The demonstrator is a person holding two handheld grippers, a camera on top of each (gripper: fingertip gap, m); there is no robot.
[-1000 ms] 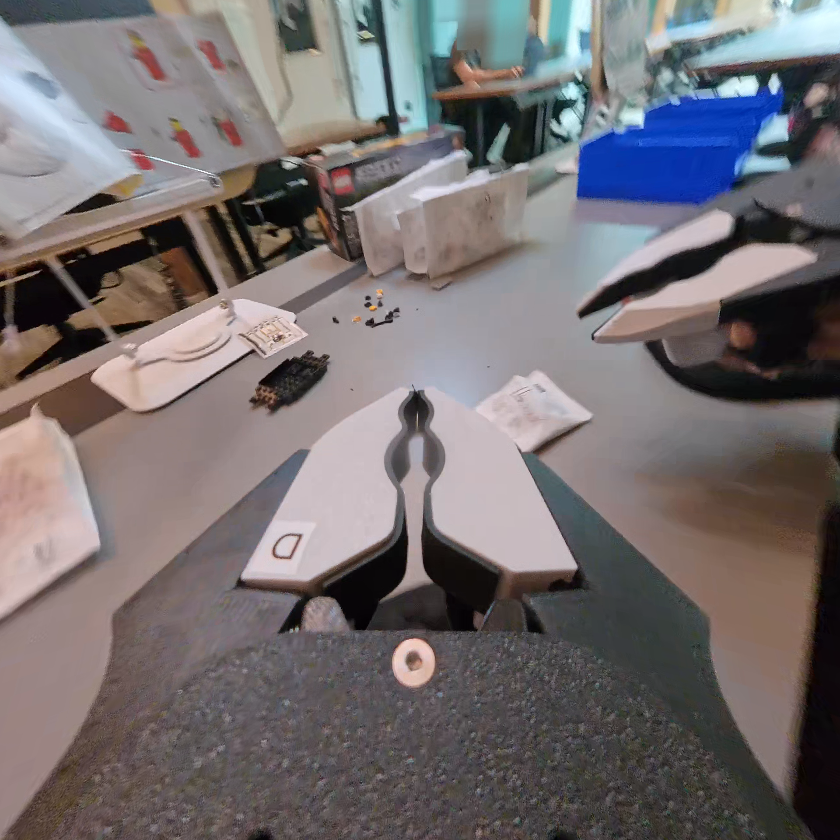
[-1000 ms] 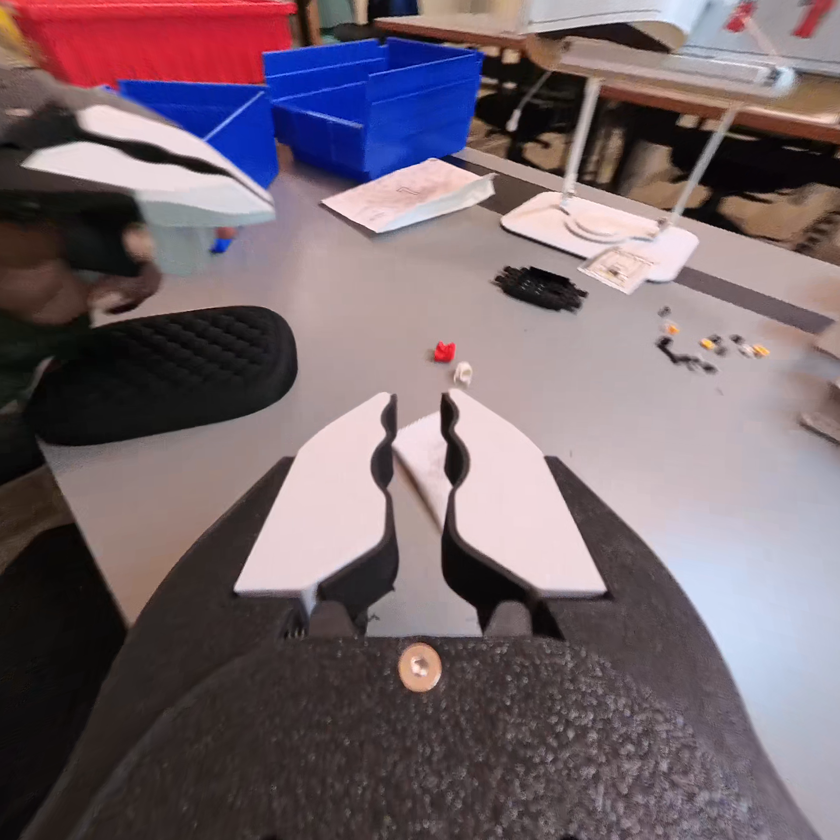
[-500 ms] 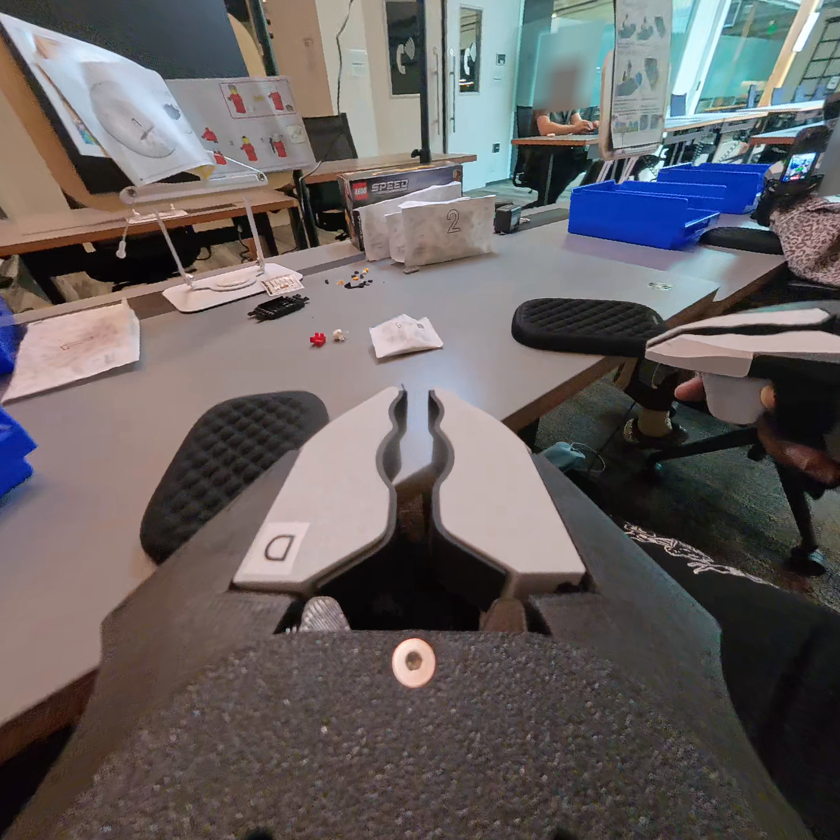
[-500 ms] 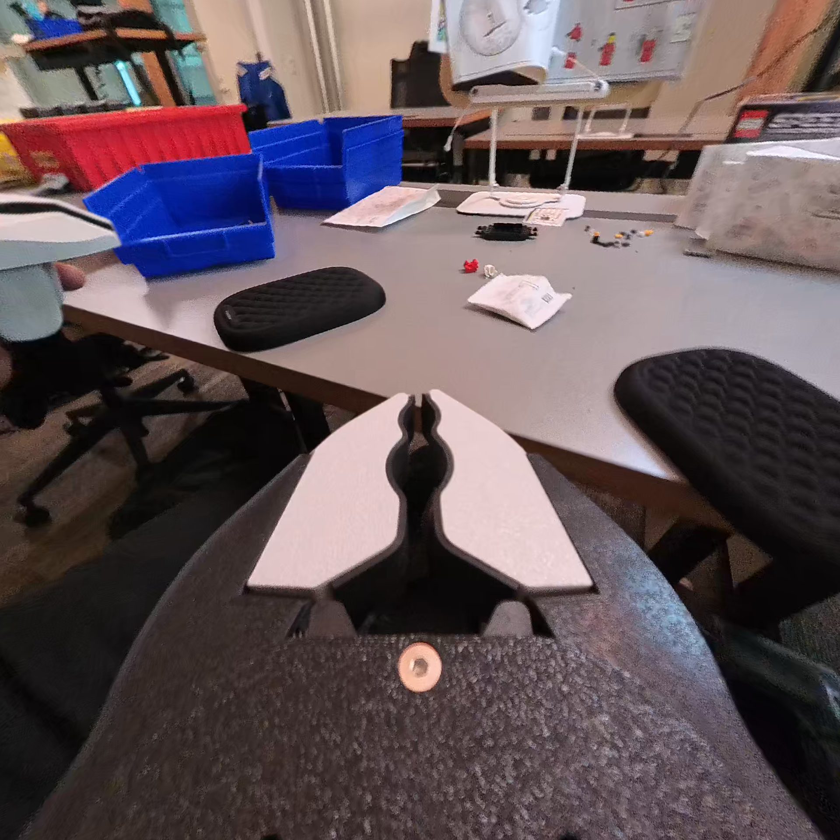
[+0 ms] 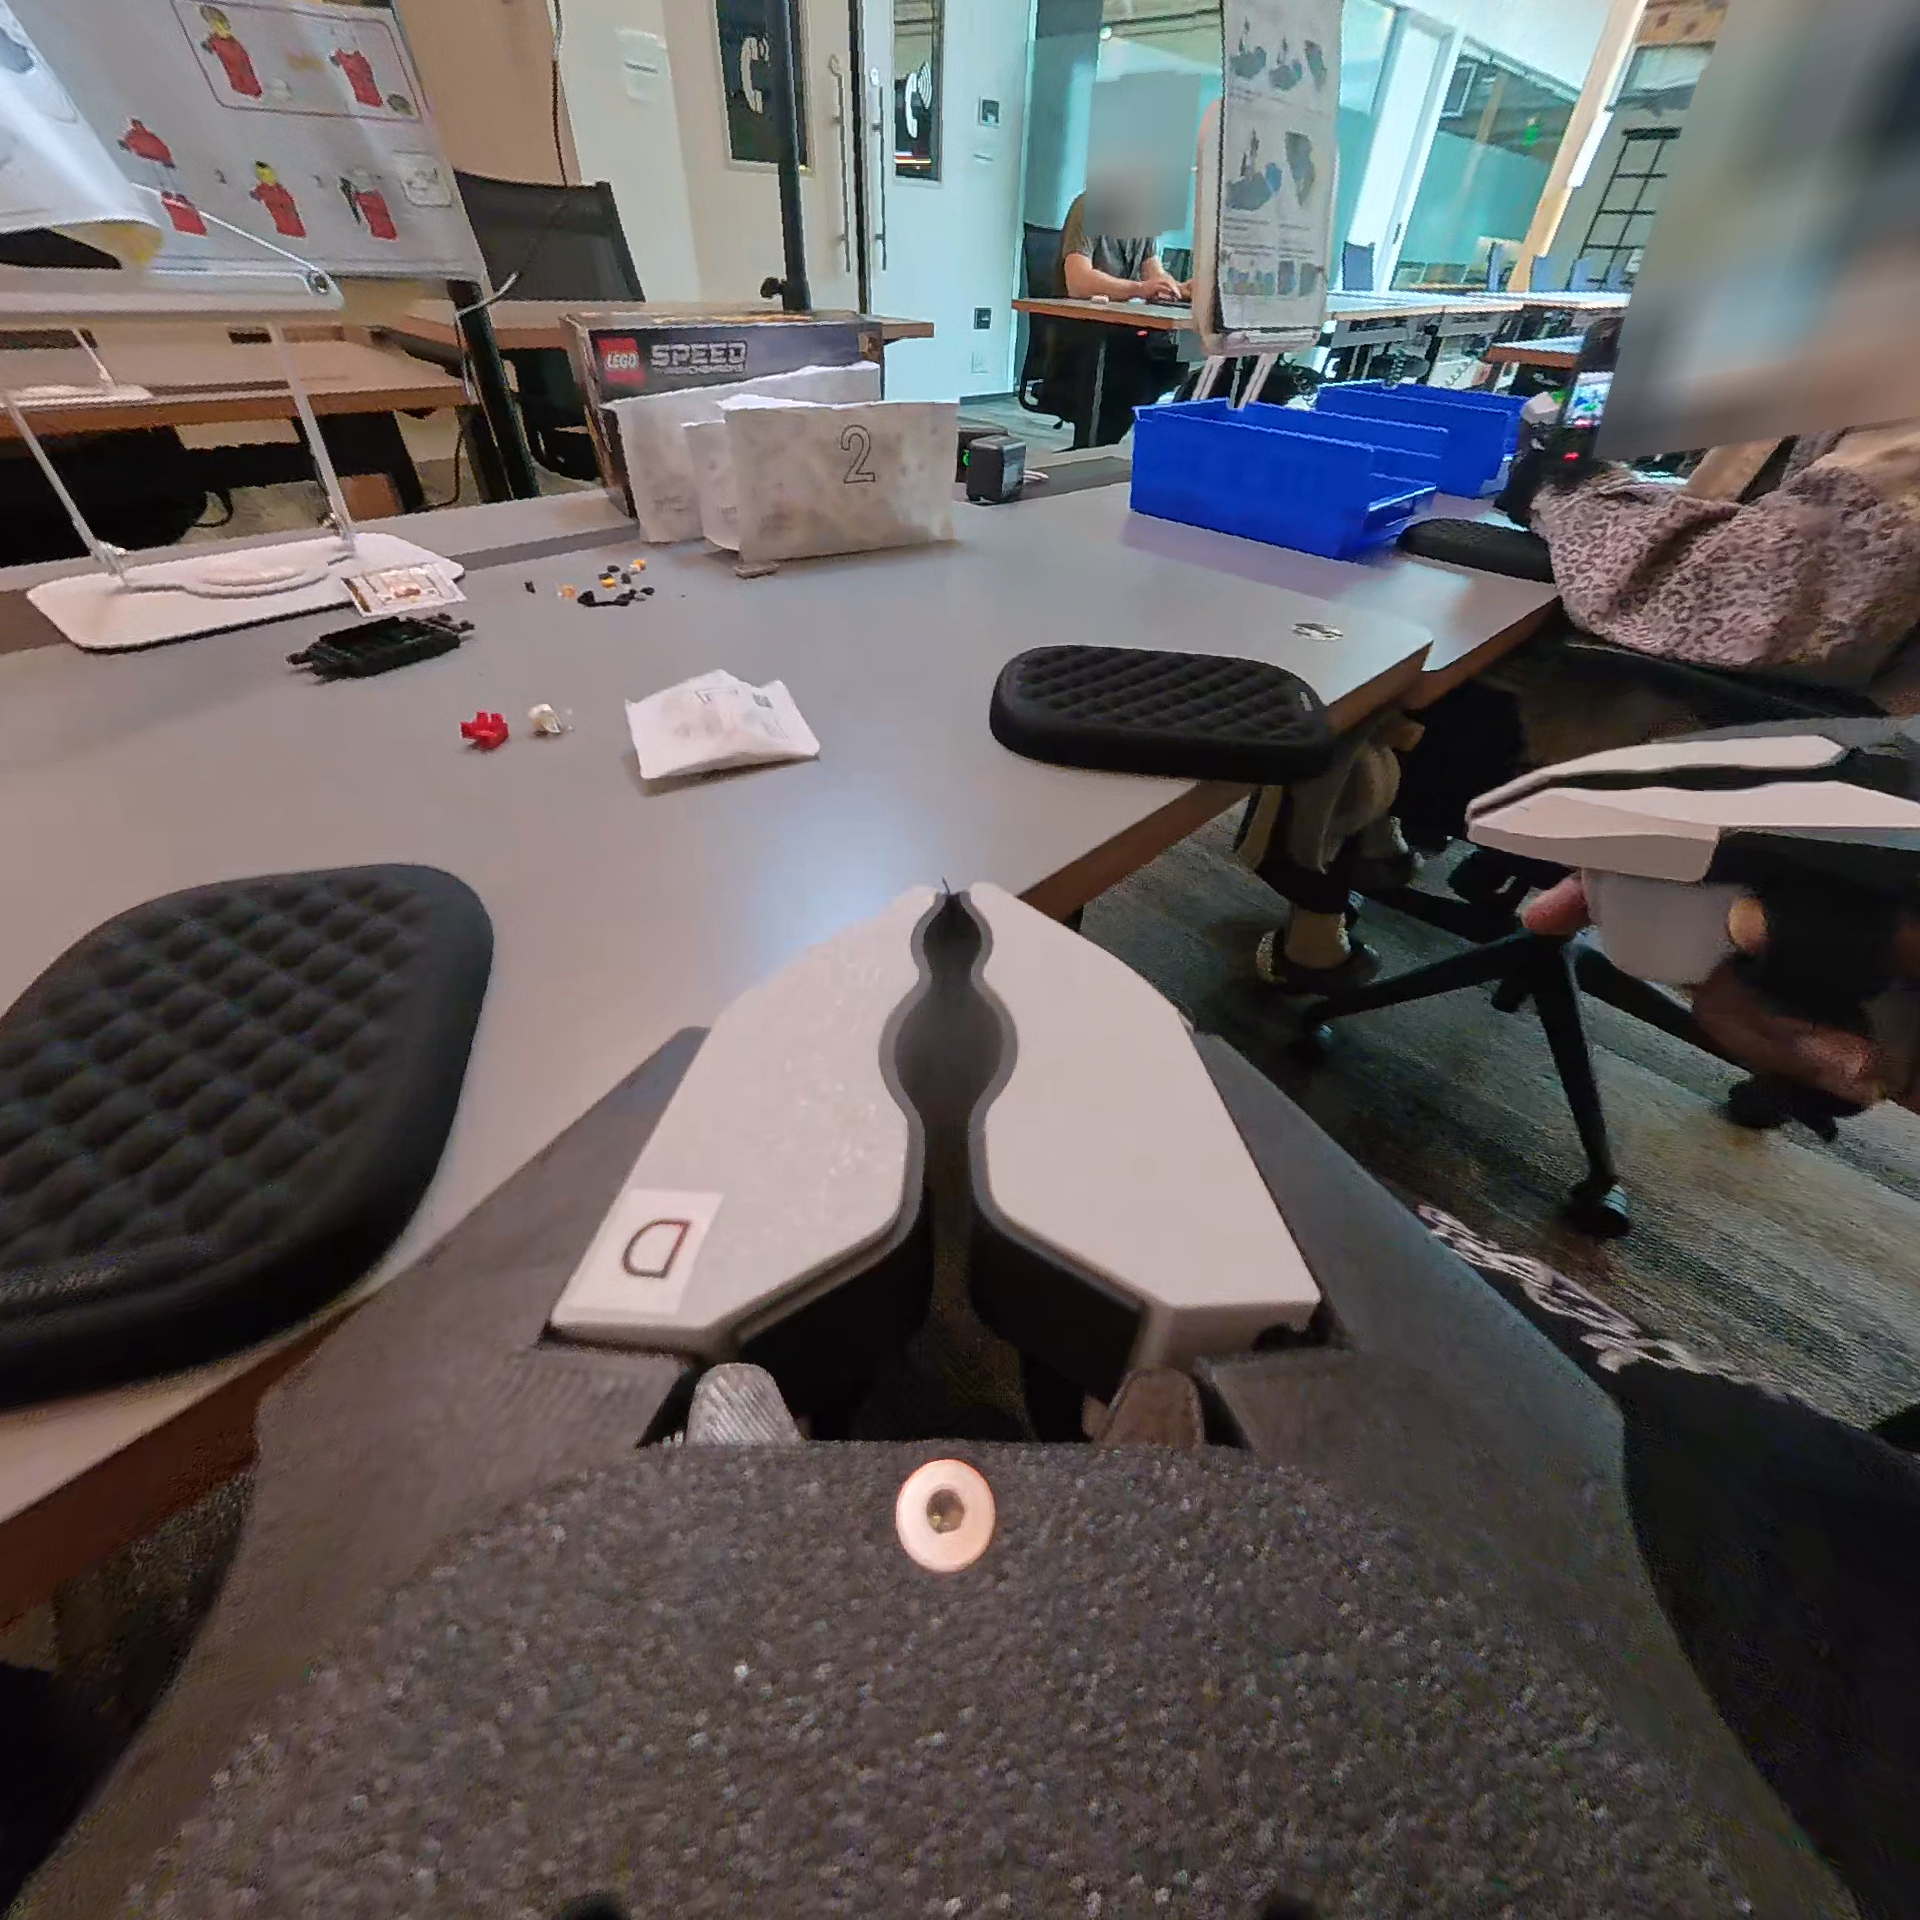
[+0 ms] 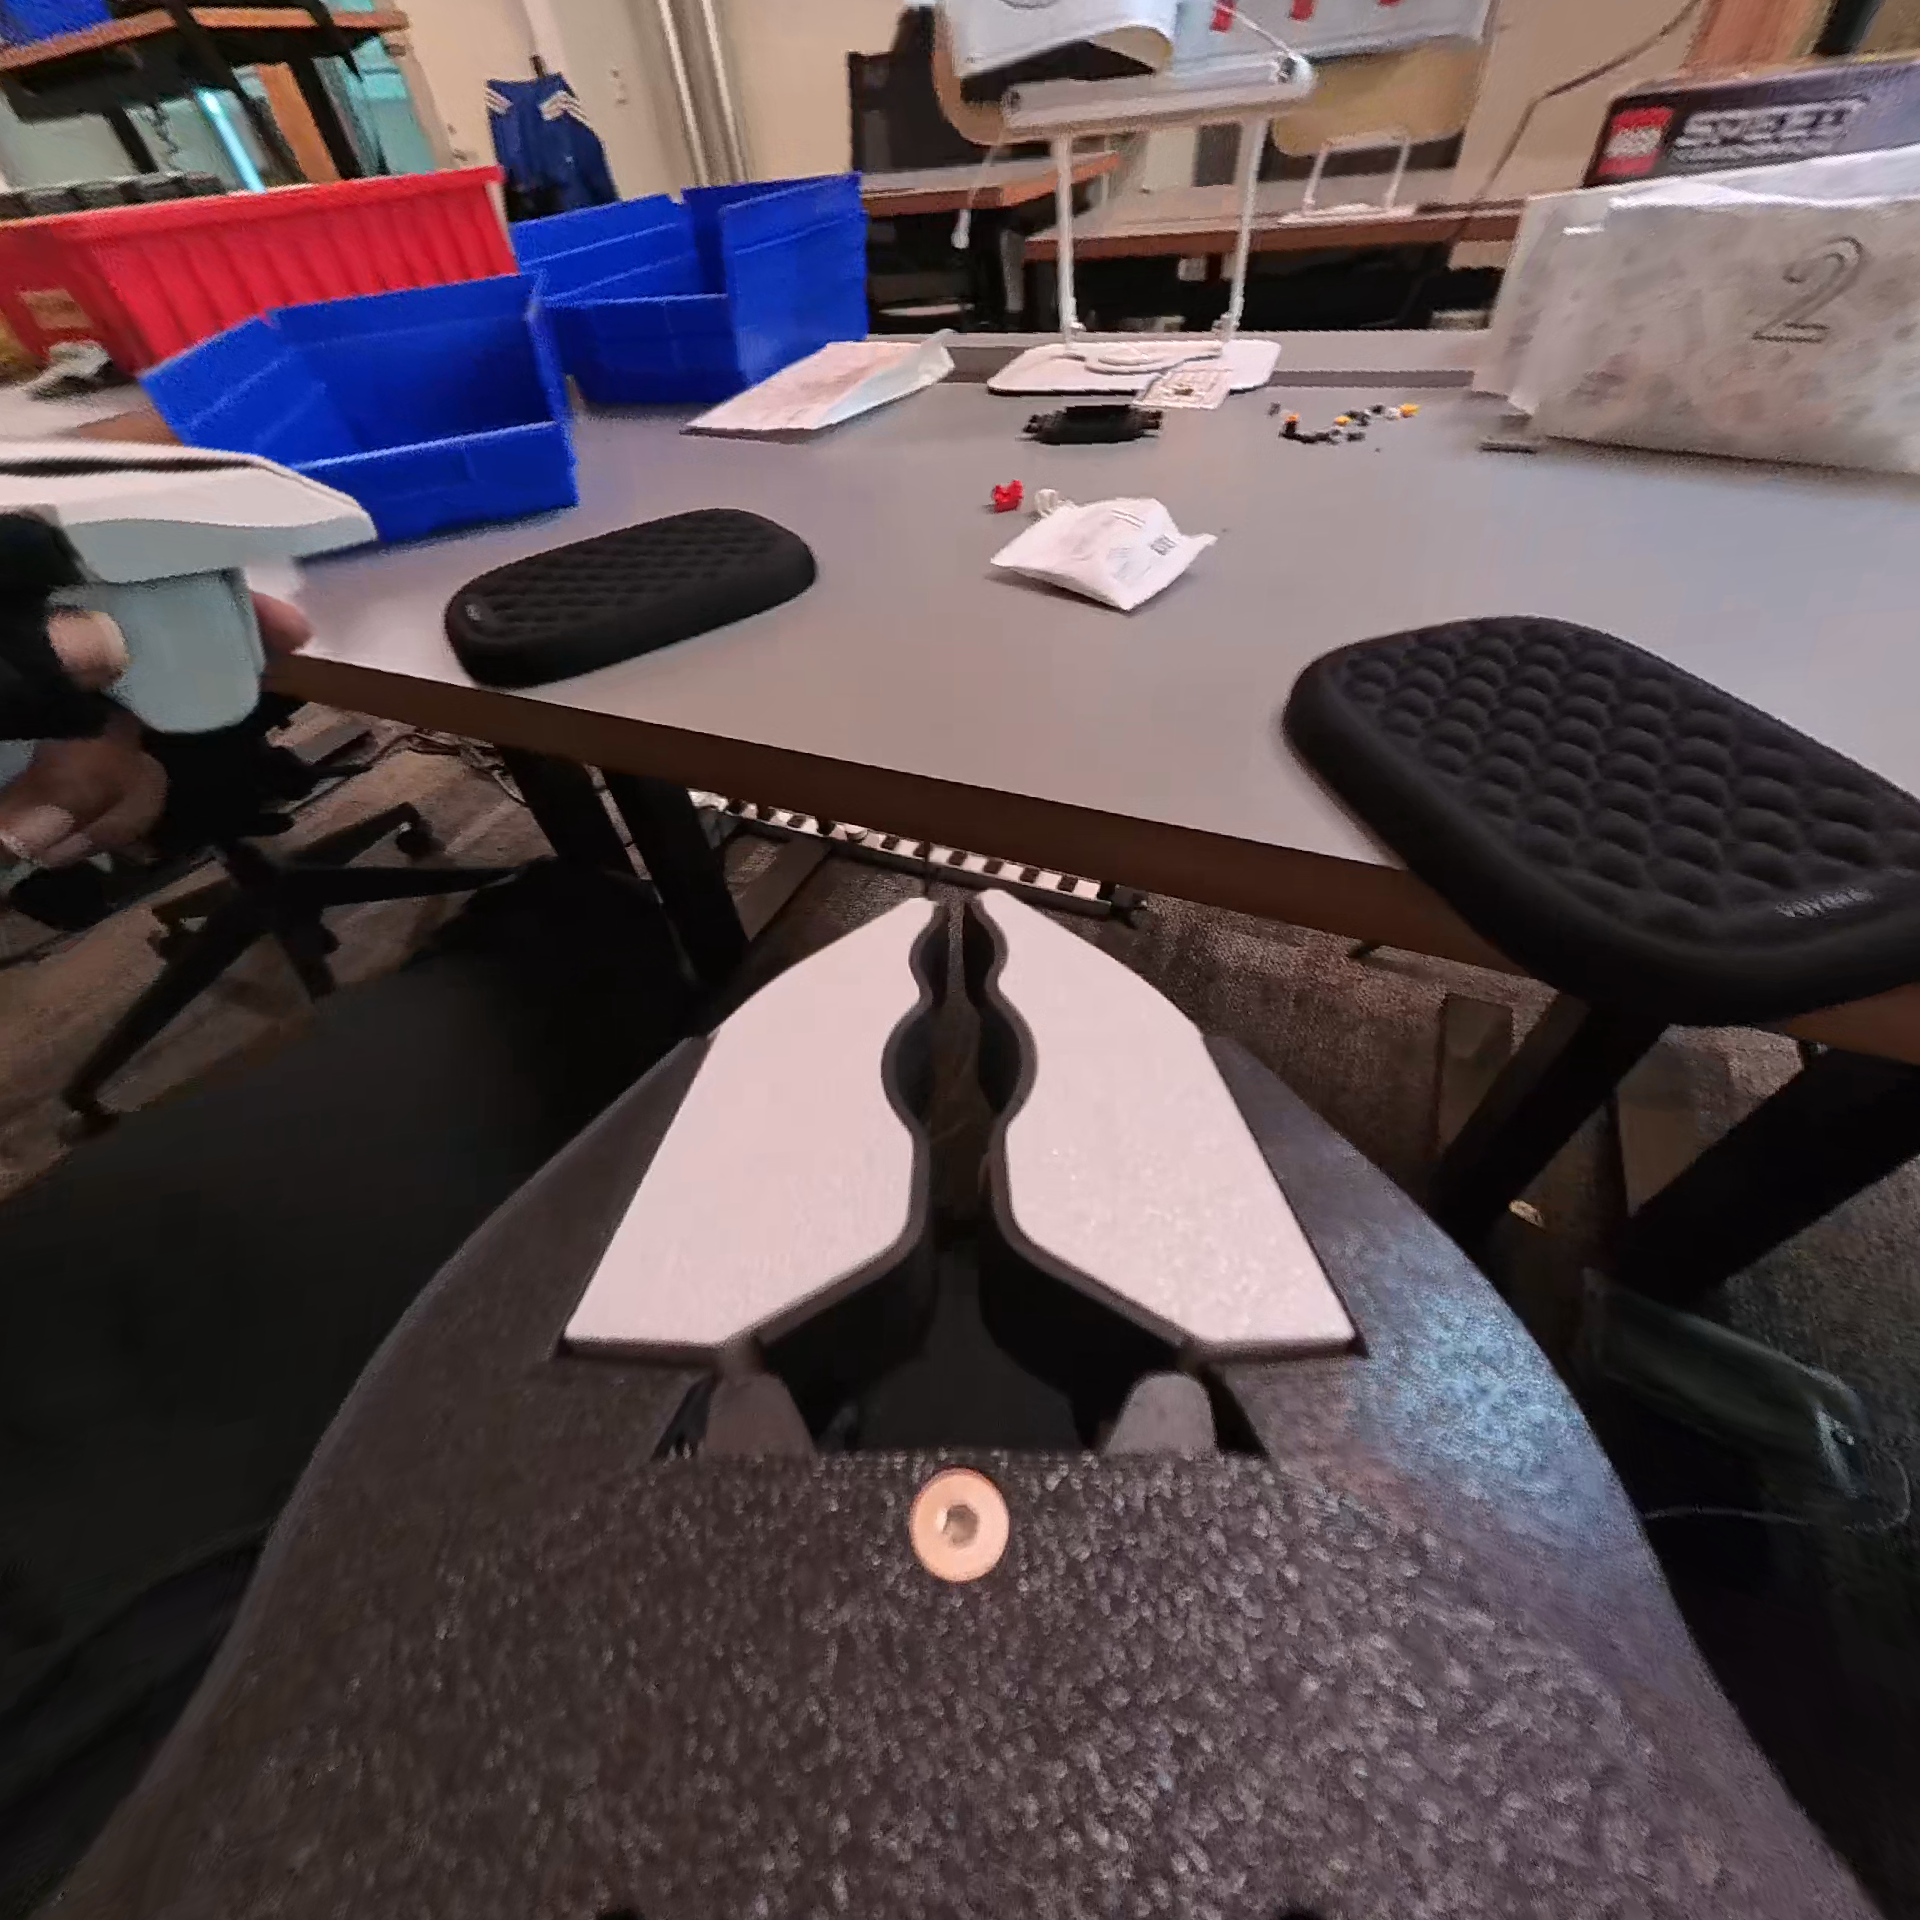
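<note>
Both your grippers hang empty off the near edge of the worktop (image 5: 727,914).

Your left gripper (image 5: 948,894) has its jaws closed, tips touching; your right gripper (image 6: 956,906) shows jaws nearly closed, a slit apart. A black pad (image 5: 208,1081) lies at 9 o'clock of the left; a white packet (image 6: 1101,545) sits at 12 o'clock of the right, well apart.
</note>
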